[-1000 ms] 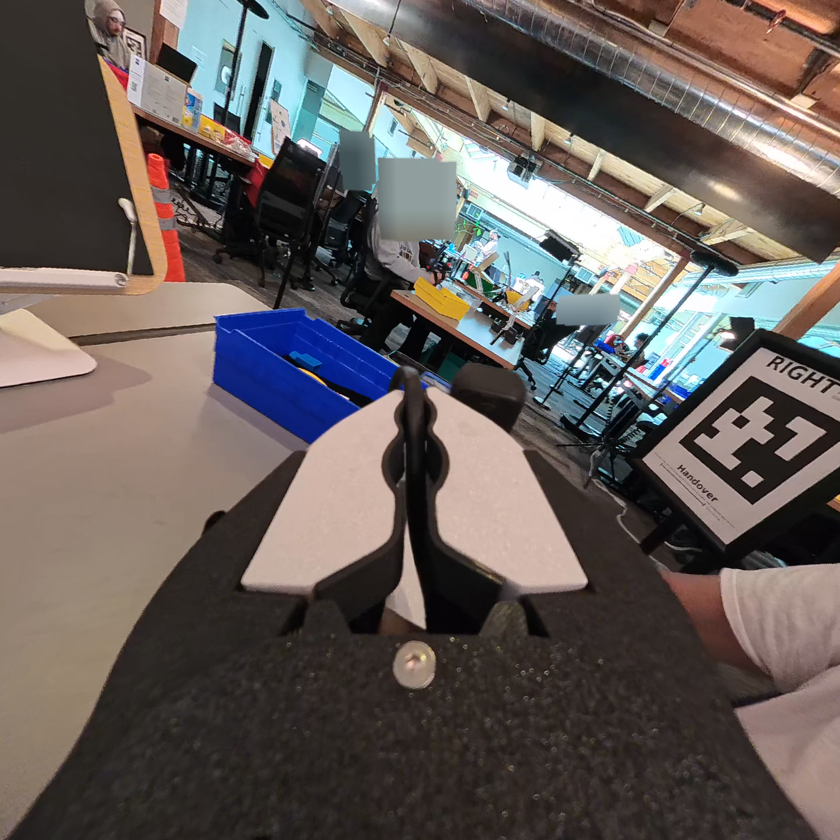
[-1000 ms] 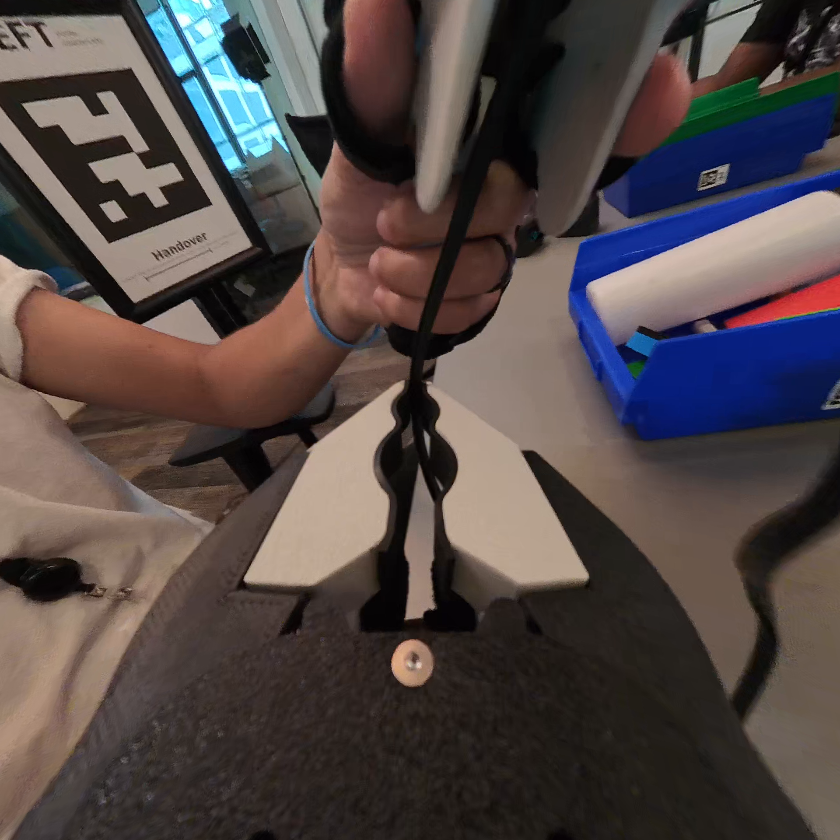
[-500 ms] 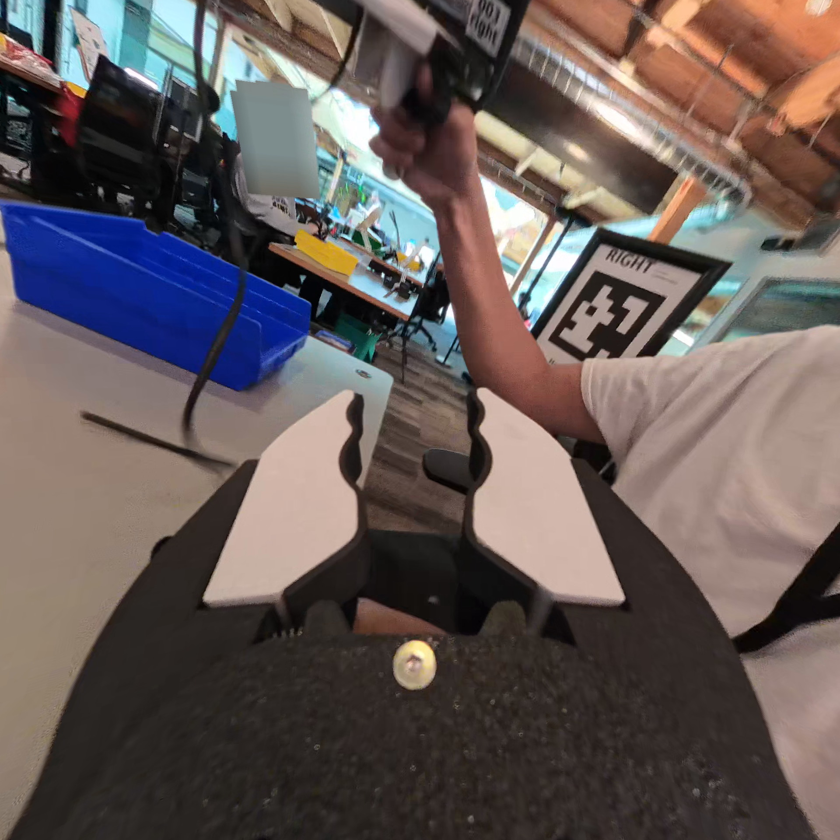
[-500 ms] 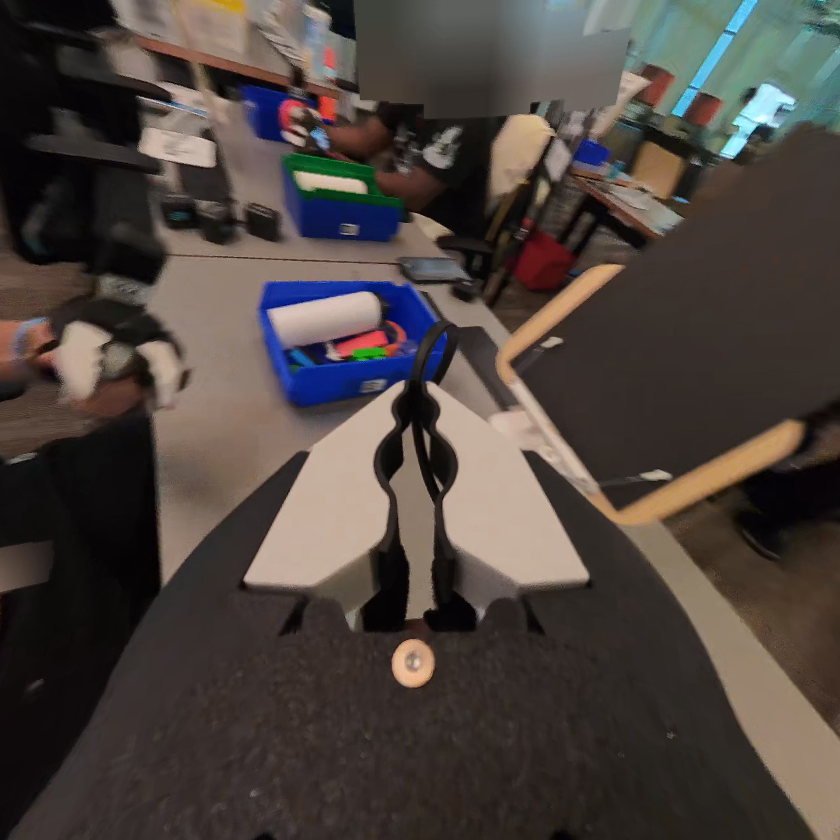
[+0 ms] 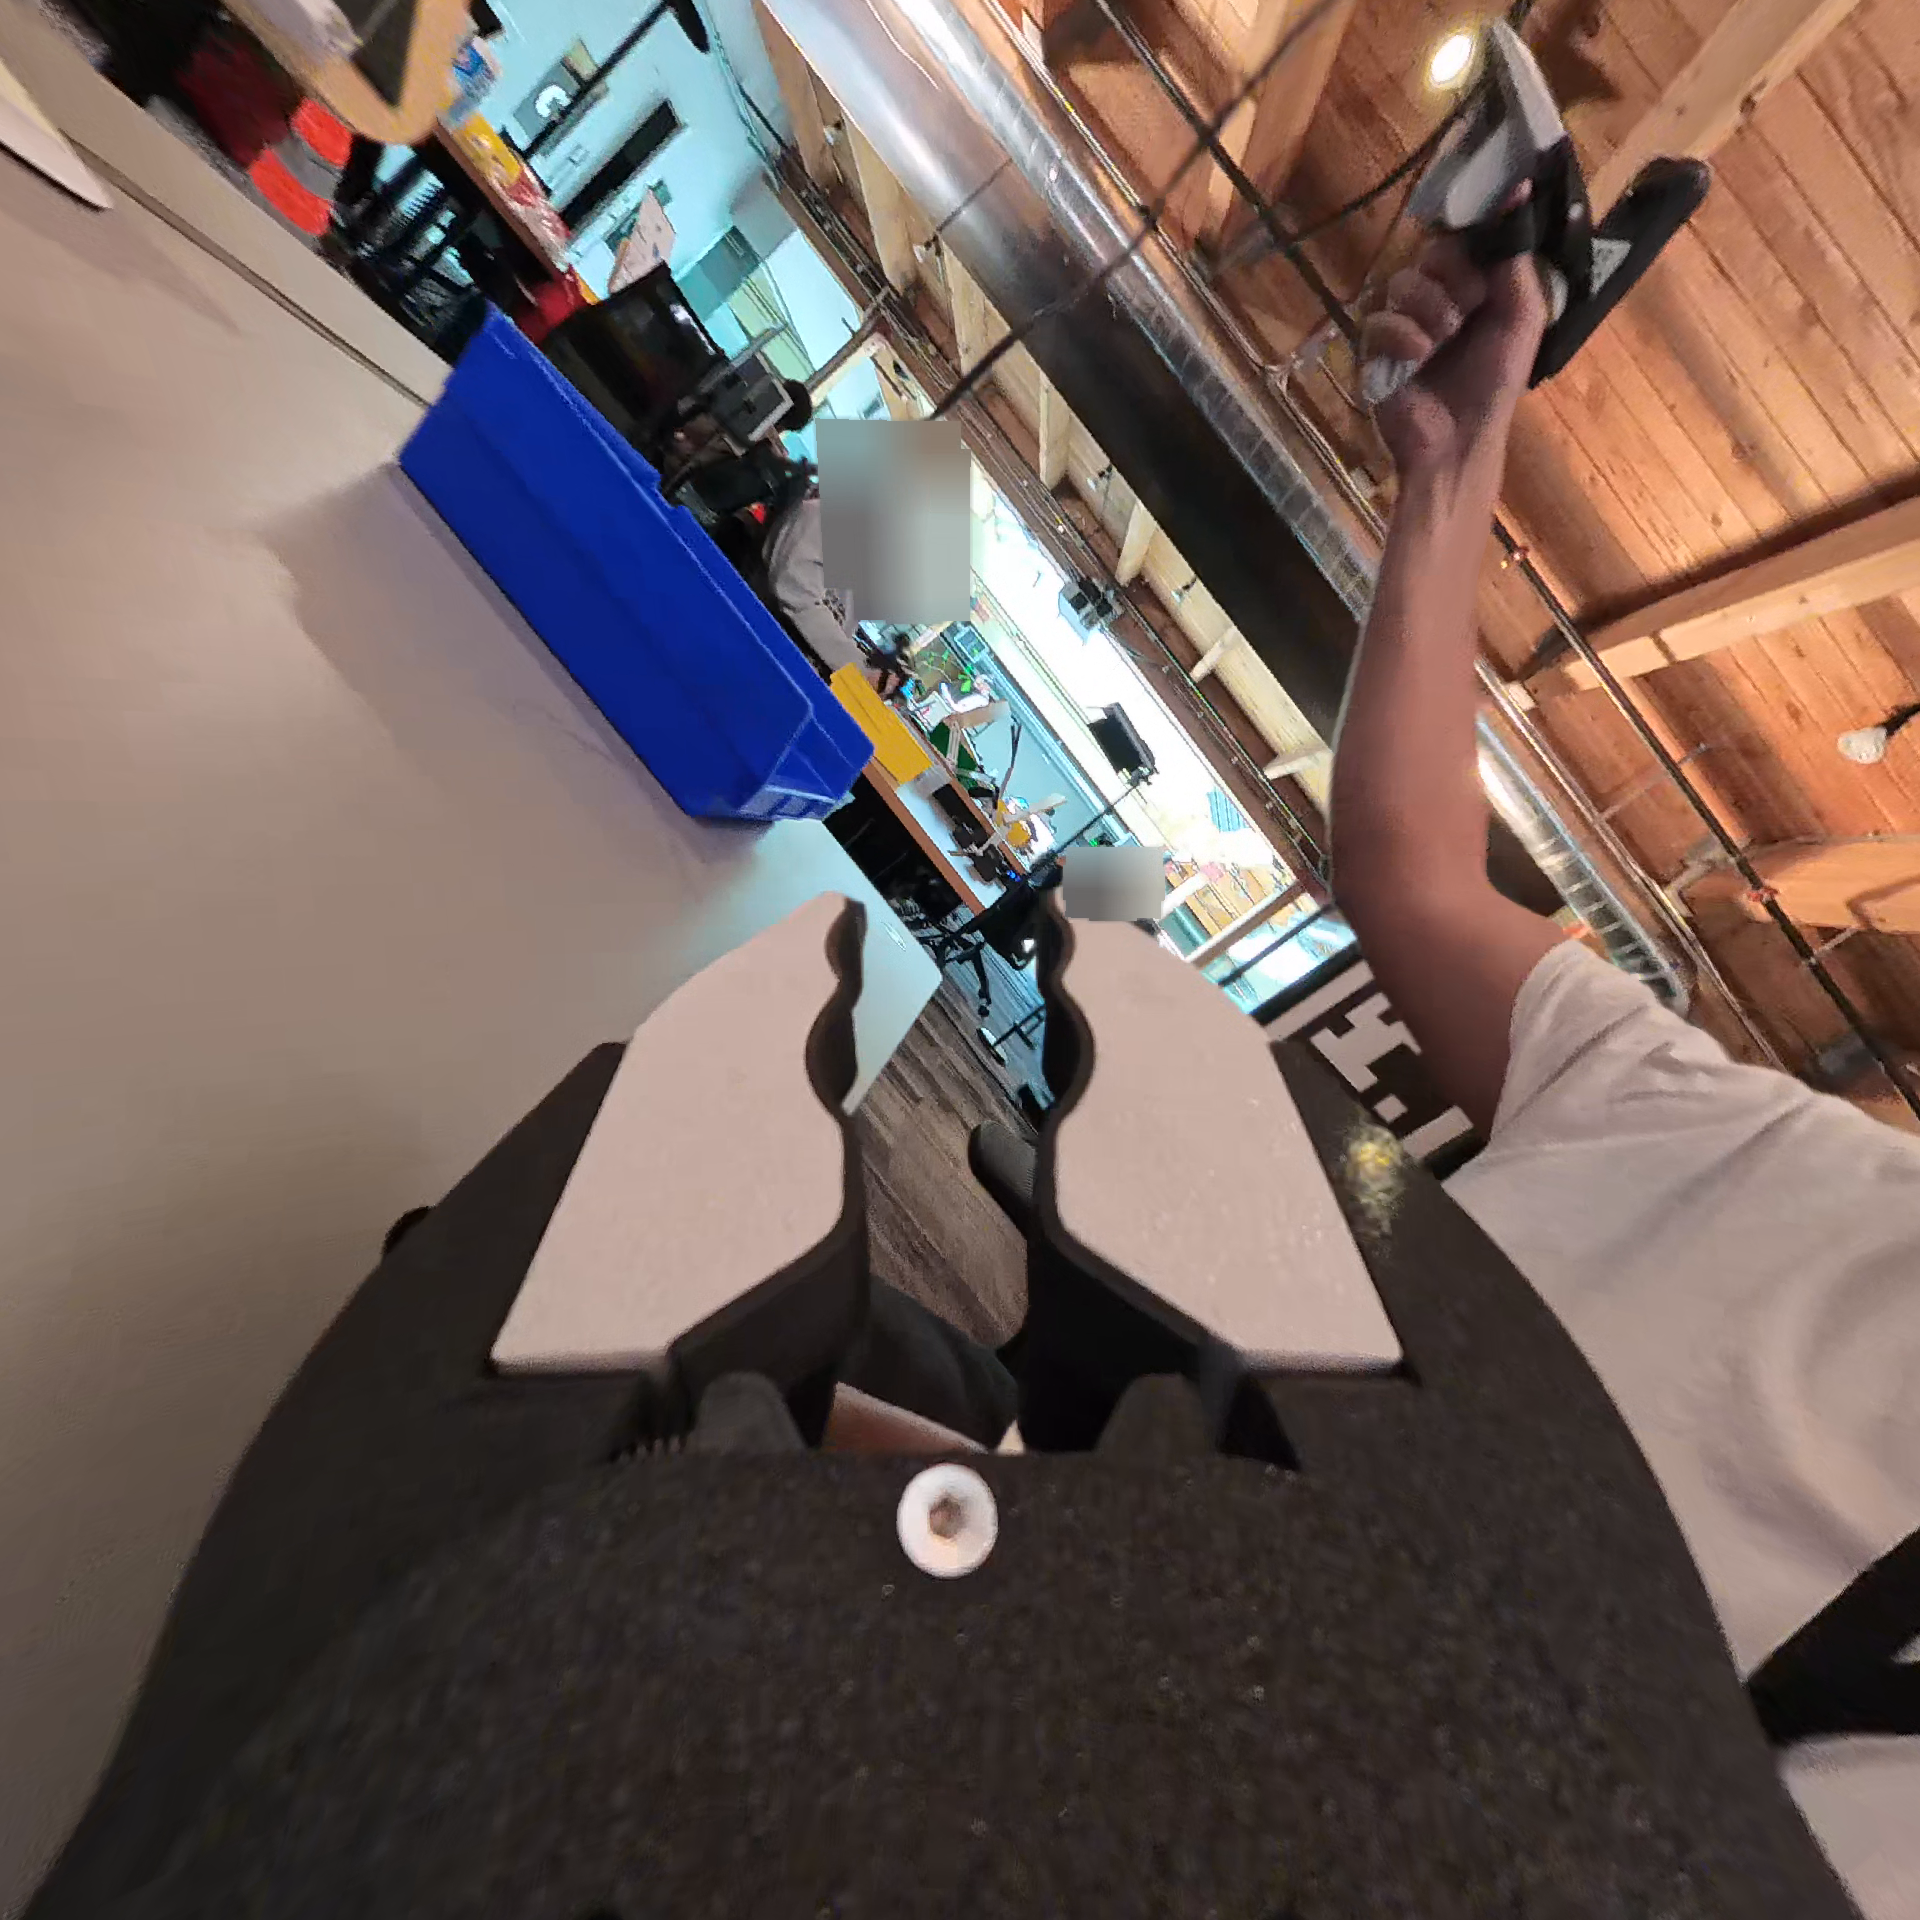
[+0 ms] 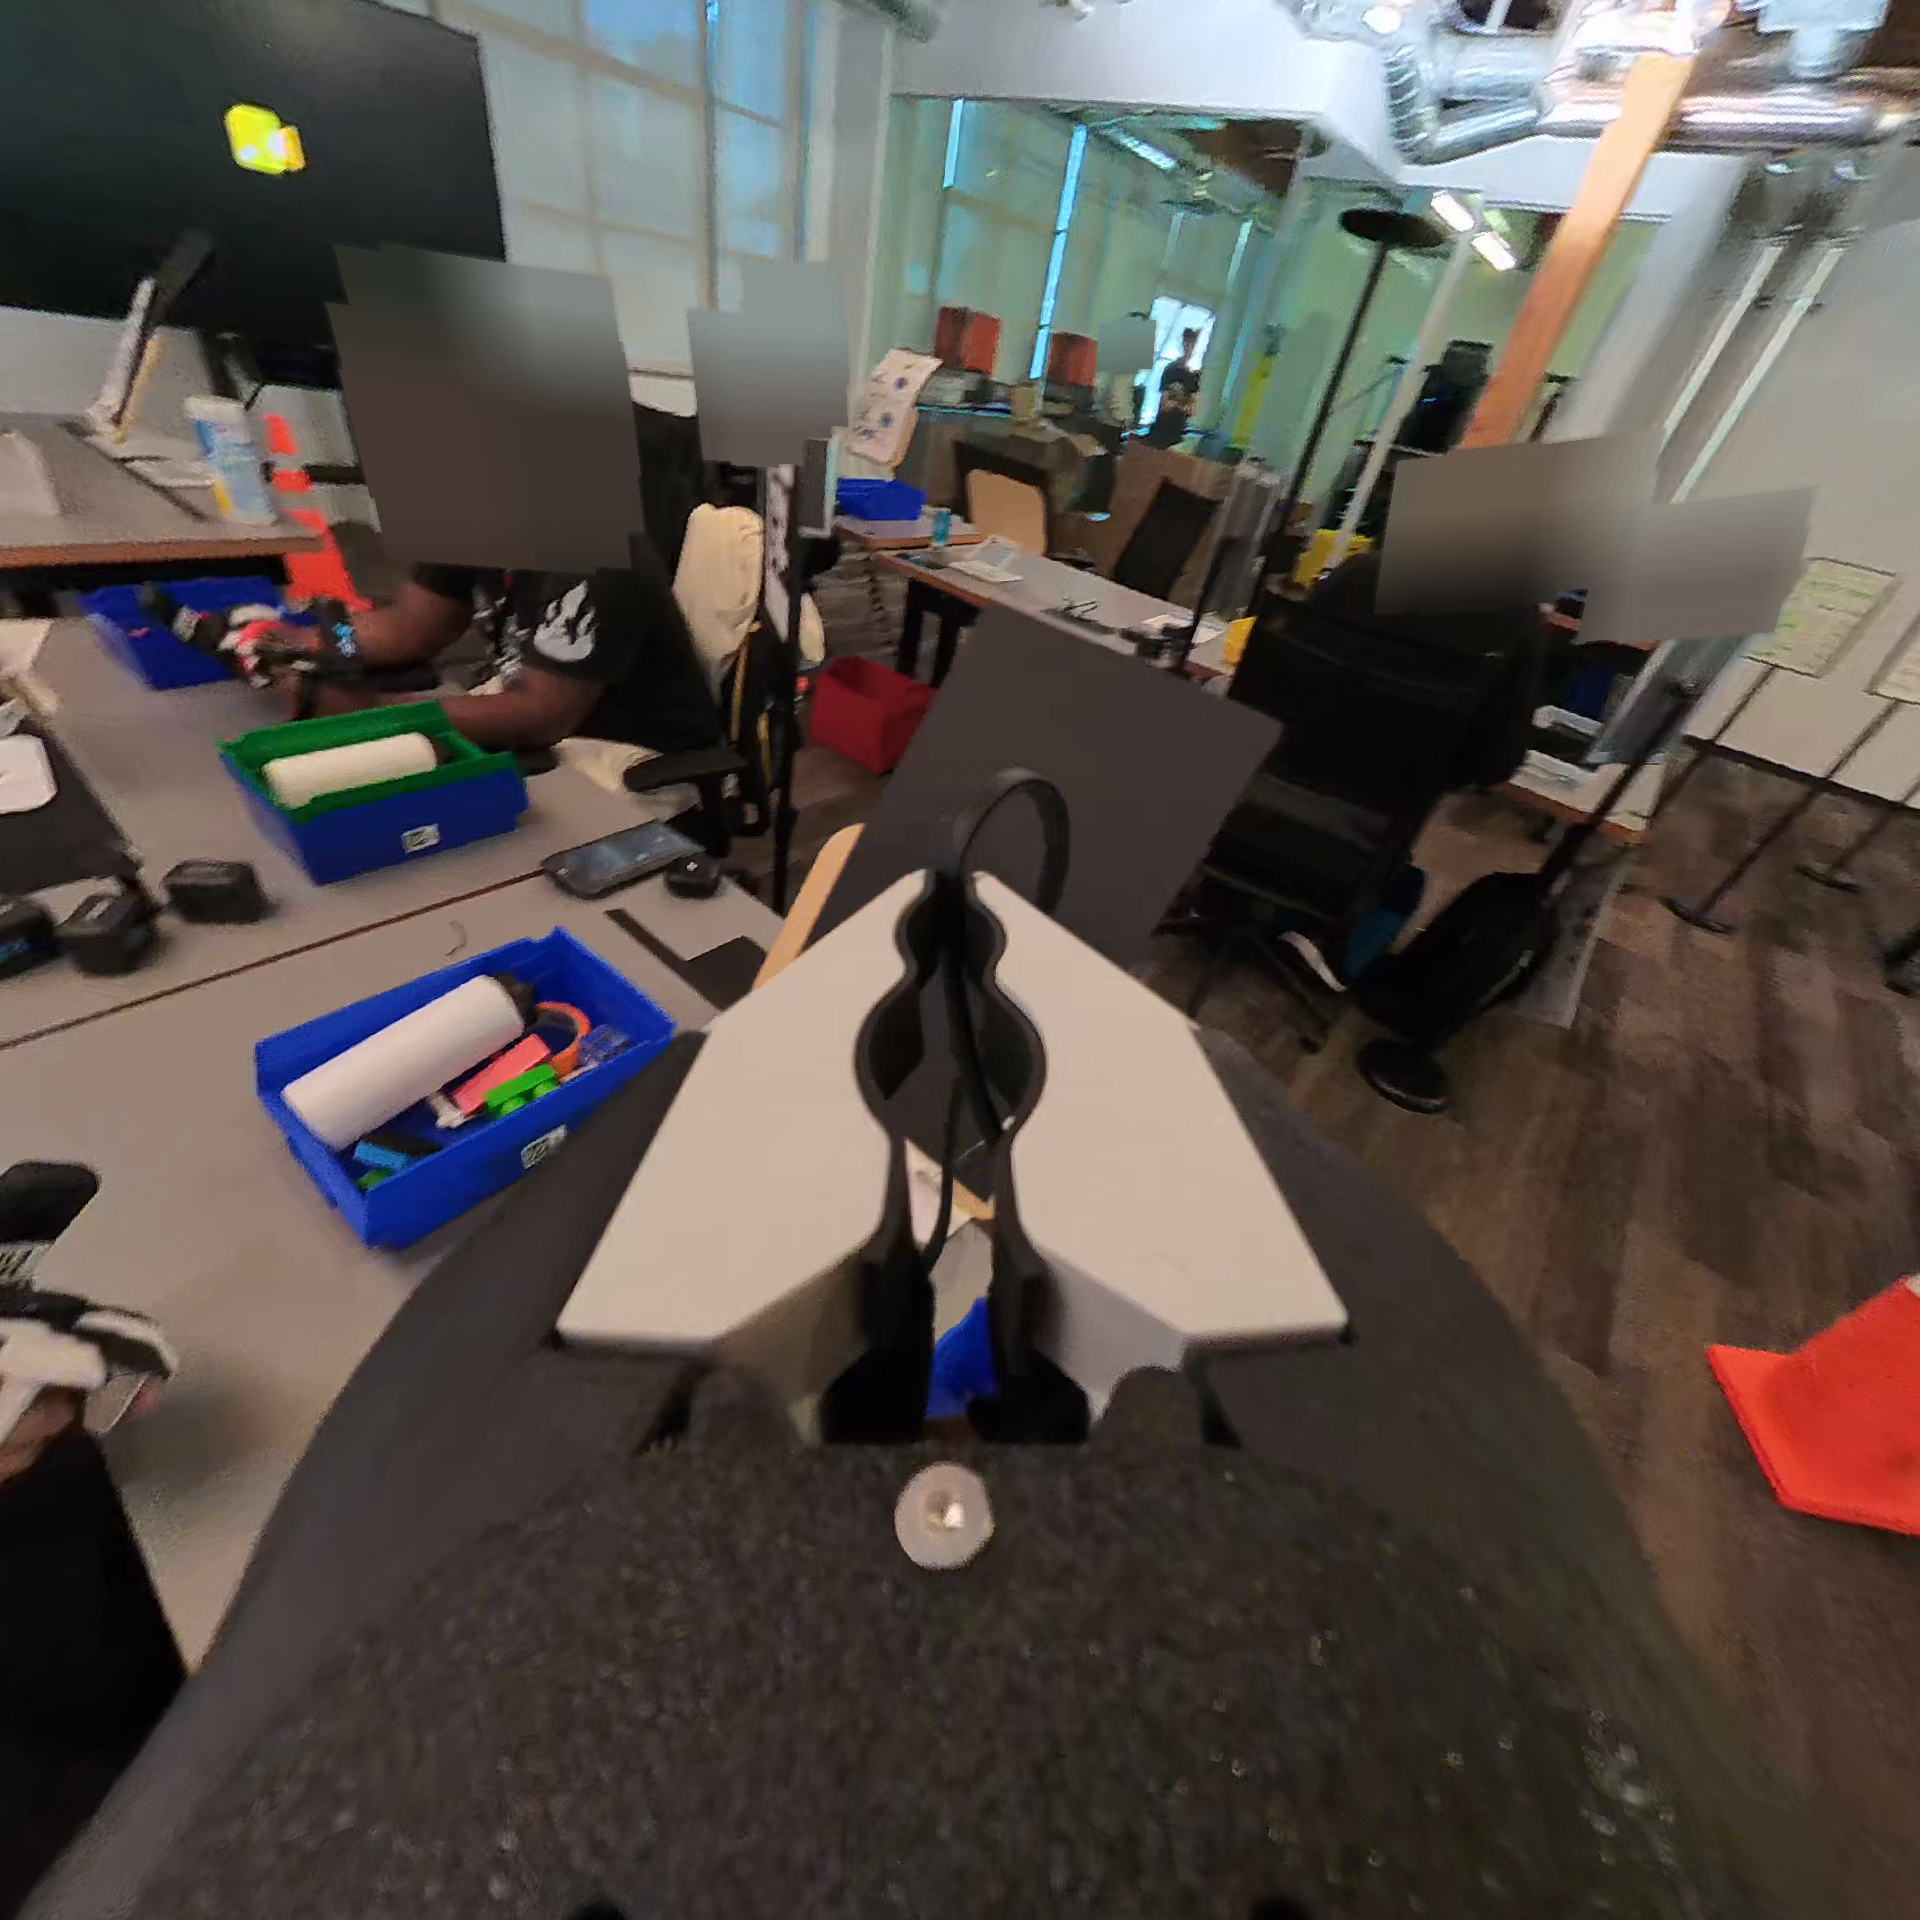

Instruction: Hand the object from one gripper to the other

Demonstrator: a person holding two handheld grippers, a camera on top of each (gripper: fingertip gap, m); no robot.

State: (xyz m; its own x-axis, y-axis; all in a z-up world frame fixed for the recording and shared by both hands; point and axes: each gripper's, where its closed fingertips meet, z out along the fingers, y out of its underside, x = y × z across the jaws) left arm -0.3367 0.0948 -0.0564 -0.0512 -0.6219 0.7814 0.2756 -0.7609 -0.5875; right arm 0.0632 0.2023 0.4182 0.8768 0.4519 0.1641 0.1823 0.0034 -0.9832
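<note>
The object is a thin black cable [image 6: 961, 1039]. My right gripper [image 6: 951, 883] is shut on it, and a loop of the cable [image 6: 1023, 821] sticks out past the fingertips. In the left wrist view the right gripper [image 5: 1496, 156] is held high at the top right, on a raised arm. My left gripper [image 5: 948, 914] is open and empty, tilted, over the near edge of the grey table [image 5: 208, 831]. In the right wrist view the left gripper [image 6: 62, 1340] shows blurred at the lower left edge.
A blue bin [image 6: 447, 1174] with a white bottle [image 6: 405, 1049] and small coloured items stands on the table [image 6: 156, 1039]; it also shows in the left wrist view [image 5: 623, 582]. A black board with a wooden edge [image 6: 1091, 790] stands beyond it. An orange cone [image 6: 1839, 1403] lies on the floor. People sit at a farther table. Spacing between my two grippers at the tips: around 65 cm.
My left gripper opened and let go of the cable, then tilted and drew away. My right gripper kept its hold and rose high with the cable, which lifted off the table.
</note>
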